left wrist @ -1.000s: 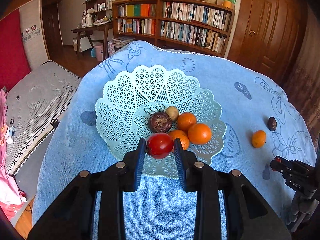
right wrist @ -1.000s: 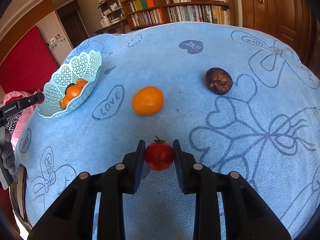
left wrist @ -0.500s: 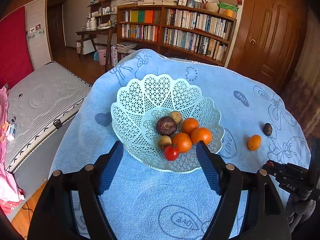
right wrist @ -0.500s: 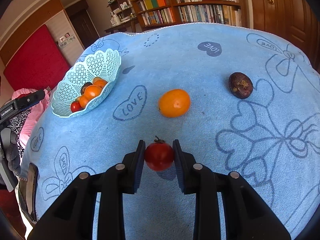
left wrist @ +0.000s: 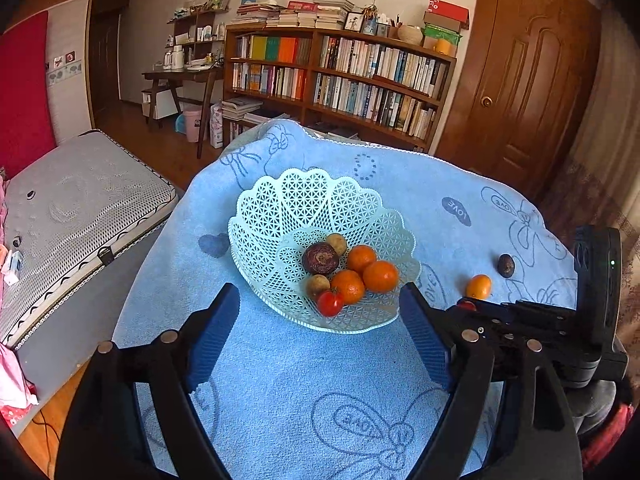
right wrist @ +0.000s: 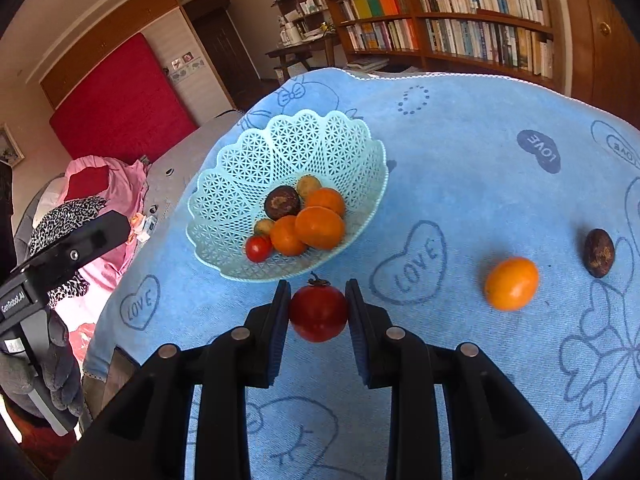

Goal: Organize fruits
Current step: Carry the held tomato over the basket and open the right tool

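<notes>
A pale green lattice basket stands on the blue towel and holds several fruits: oranges, a dark purple fruit, small brown ones and a red tomato. My left gripper is open, held back from the basket's near rim with nothing between its fingers. My right gripper is shut on a second red tomato, held just short of the basket's near rim. An orange and a dark brown fruit lie on the towel to the right.
The blue towel covers a table whose edge drops off at the left toward a mattress. A bookshelf and a wooden door stand behind. The right gripper's body shows at the right in the left wrist view.
My left gripper opened, let its tomato go into the basket and drew back. My right gripper carried its tomato left toward the basket.
</notes>
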Demonstrator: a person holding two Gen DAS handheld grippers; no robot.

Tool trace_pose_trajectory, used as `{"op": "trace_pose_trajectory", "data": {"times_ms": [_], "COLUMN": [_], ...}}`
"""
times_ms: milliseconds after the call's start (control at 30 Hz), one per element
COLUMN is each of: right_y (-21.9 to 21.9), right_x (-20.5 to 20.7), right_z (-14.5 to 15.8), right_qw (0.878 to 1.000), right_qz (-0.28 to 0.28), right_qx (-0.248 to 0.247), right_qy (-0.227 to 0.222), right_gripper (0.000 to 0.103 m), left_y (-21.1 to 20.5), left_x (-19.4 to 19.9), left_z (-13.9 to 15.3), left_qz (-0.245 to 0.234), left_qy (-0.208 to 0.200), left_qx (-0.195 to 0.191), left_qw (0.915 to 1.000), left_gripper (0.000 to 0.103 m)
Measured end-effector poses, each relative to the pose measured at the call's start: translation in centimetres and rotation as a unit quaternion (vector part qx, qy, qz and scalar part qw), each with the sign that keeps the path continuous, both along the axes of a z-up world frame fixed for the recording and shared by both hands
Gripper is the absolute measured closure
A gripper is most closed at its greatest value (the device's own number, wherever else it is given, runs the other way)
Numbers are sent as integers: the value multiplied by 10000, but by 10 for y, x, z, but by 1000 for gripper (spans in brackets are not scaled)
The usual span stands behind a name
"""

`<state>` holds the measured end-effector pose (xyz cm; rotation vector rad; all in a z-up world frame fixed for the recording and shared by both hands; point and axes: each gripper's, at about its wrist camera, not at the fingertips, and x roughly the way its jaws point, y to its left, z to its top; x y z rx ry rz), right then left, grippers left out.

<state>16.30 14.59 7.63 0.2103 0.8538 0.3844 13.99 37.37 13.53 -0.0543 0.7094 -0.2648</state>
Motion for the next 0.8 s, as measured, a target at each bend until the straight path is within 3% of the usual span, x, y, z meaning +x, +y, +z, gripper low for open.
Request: {"op": "trace_pose_trajectory", "data": {"times_ms": [433, 800], "right_y": [44, 2], "right_x": [49, 32], "right_z": [-1, -6], "right_qw": [9996, 9992], "right_qz": [136, -182], "right_qx": [100, 306], "right_qy": [208, 202], "right_gripper": [73, 69], "left_y": [15, 12], "left_x": [-1, -3], "left_z": [-1, -2], "left_qz": [64, 97], "left_qy": [-1, 45], "left_qx": [-172, -246], "left_qw": [9998, 9996], "left_gripper": [19, 12]}}
